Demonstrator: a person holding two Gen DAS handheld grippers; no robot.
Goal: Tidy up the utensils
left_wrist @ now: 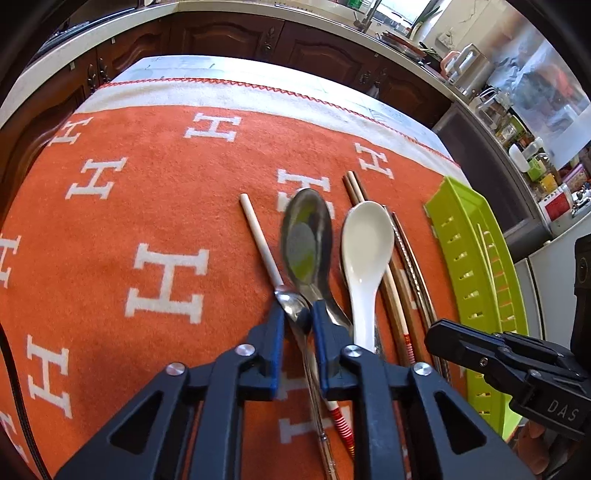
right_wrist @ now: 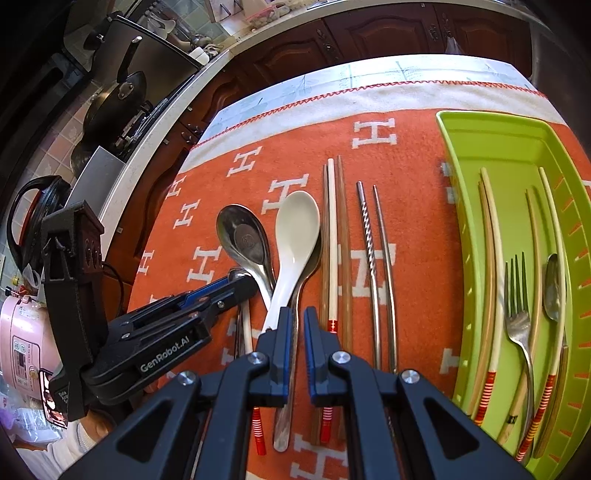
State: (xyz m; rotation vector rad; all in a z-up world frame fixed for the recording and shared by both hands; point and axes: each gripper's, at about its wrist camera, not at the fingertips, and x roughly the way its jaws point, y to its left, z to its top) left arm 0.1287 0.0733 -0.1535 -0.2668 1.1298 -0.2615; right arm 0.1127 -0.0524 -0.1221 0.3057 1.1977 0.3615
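Observation:
Utensils lie in a row on the orange cloth (left_wrist: 110, 221): a small steel spoon (left_wrist: 293, 308), a cream chopstick (left_wrist: 260, 245), a large steel spoon (left_wrist: 306, 240), a white ceramic spoon (left_wrist: 365, 240), wooden chopsticks (right_wrist: 338, 236) and steel chopsticks (right_wrist: 376, 251). My left gripper (left_wrist: 297, 314) is shut on the small steel spoon's bowl; it shows from the side in the right wrist view (right_wrist: 236, 284). My right gripper (right_wrist: 295, 317) hovers nearly closed over the handles of the white spoon (right_wrist: 295, 229) and the large steel spoon (right_wrist: 243, 236), holding nothing.
A green tray (right_wrist: 458, 147) at the right holds several chopsticks, a fork (right_wrist: 517, 291) and a spoon (right_wrist: 554, 288). Kitchen counter and cabinets (left_wrist: 221, 33) run behind. A pink cooker (right_wrist: 22, 343) stands left of the table.

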